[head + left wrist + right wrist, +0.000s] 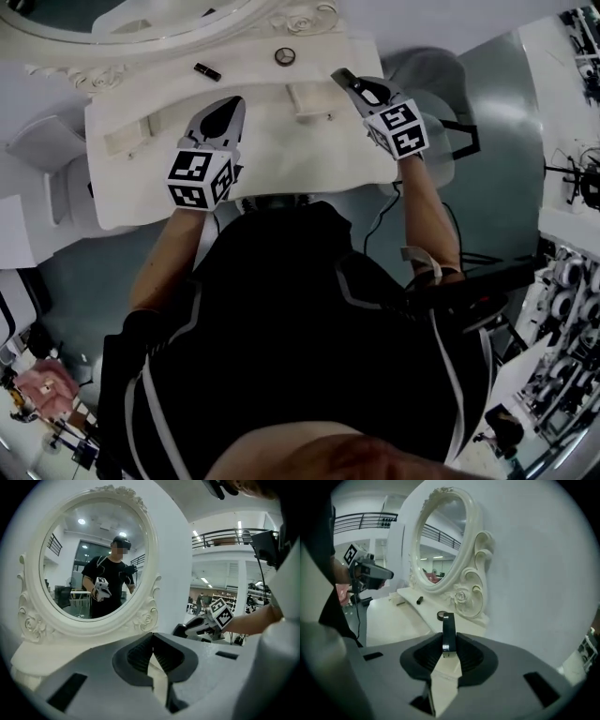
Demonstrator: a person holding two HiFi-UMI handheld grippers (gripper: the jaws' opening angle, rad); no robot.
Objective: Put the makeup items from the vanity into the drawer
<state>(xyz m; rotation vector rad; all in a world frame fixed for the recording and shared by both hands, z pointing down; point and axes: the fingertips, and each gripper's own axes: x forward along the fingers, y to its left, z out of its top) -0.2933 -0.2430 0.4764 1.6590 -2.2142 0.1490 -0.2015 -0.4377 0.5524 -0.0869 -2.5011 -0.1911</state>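
My right gripper (449, 644) is shut on a slim black makeup tube (448, 627) that stands upright between the pads. In the head view this gripper (345, 79) hangs over the right part of the white vanity top (272, 155). A round compact (285, 56) lies at the mirror's foot, and it shows just behind the held tube as the compact (440, 615). A short black lipstick (207, 71) lies further left, also seen as the lipstick (419, 600). My left gripper (225, 111) hovers over the middle left of the top, shut and empty (152, 645).
An ornate cream oval mirror (89, 559) stands at the back of the vanity against a white wall. Two cream raised handle-like pieces (307, 101) (127, 142) sit on the top. A grey chair (441, 75) stands to the right, with shelves of equipment (562, 281) beyond.
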